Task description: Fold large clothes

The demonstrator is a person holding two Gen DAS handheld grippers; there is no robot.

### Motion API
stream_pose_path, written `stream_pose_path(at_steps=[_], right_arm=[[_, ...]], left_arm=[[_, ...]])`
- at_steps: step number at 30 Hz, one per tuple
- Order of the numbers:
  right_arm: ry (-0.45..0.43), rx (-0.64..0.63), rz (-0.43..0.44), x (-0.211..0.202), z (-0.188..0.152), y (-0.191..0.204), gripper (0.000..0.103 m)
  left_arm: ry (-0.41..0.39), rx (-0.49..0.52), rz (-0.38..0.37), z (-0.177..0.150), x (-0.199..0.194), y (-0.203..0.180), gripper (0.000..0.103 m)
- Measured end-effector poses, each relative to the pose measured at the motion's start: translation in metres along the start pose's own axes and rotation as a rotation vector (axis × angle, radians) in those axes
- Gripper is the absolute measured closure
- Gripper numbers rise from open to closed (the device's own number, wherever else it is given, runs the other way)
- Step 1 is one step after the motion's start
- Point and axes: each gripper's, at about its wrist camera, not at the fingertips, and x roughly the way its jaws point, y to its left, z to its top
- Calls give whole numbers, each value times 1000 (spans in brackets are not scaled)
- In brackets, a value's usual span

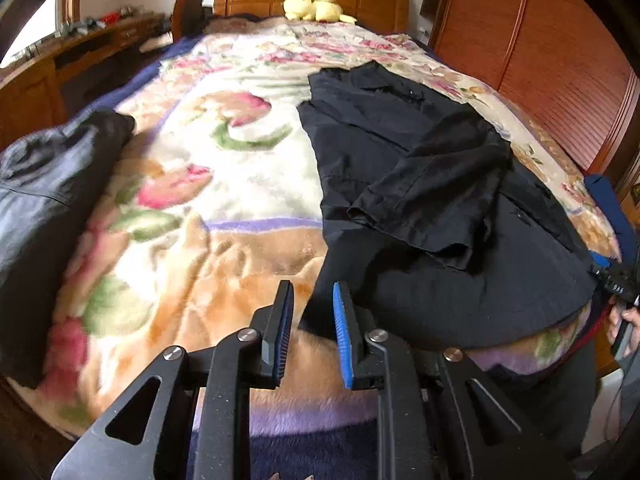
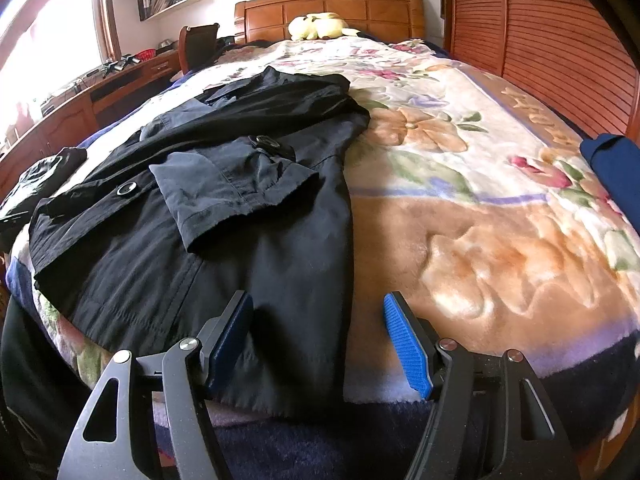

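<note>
A black short-sleeved shirt [image 1: 420, 184] lies flat on the floral blanket, collar toward the headboard, one sleeve [image 1: 432, 196] folded over its body. It also shows in the right wrist view [image 2: 224, 208], with the sleeve [image 2: 240, 184] folded across. My left gripper [image 1: 314, 312] hovers open by a narrow gap at the shirt's lower left hem corner, holding nothing. My right gripper [image 2: 320, 340] is wide open over the shirt's lower right hem corner, empty. The right gripper's edge [image 1: 616, 280] shows at the far right of the left wrist view.
The floral blanket [image 1: 208, 184] covers a bed with a wooden headboard [image 2: 328, 8]. A dark garment [image 1: 44, 184] lies at the bed's left edge. A yellow plush toy [image 2: 320, 26] sits by the headboard. A blue cloth [image 2: 616, 172] lies at right. Wooden wardrobe doors [image 2: 560, 48] stand at right, a desk [image 2: 80, 96] at left.
</note>
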Motion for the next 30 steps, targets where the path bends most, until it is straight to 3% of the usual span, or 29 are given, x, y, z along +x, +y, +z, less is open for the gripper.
stream_pose_path(at_steps=[2,17,27,29,30], right_arm=[[-1,0,5,0,-1,-2,34],[-4,15,-73,-4,3,-8,33],[81,48,52,2,1,-13,35],[94,29,85,7,3,-9,53],[95,13,87,7,5,-8,75]], left_arm=[[25,-14,-36,1,9,0,82],[59,-23,-20,-10,25,-1,82],[52,-10,-19,-24,17,-3,82],[50,15,-17,-23,16,-6,88],[46,21,-26,-22,14,-7,92]])
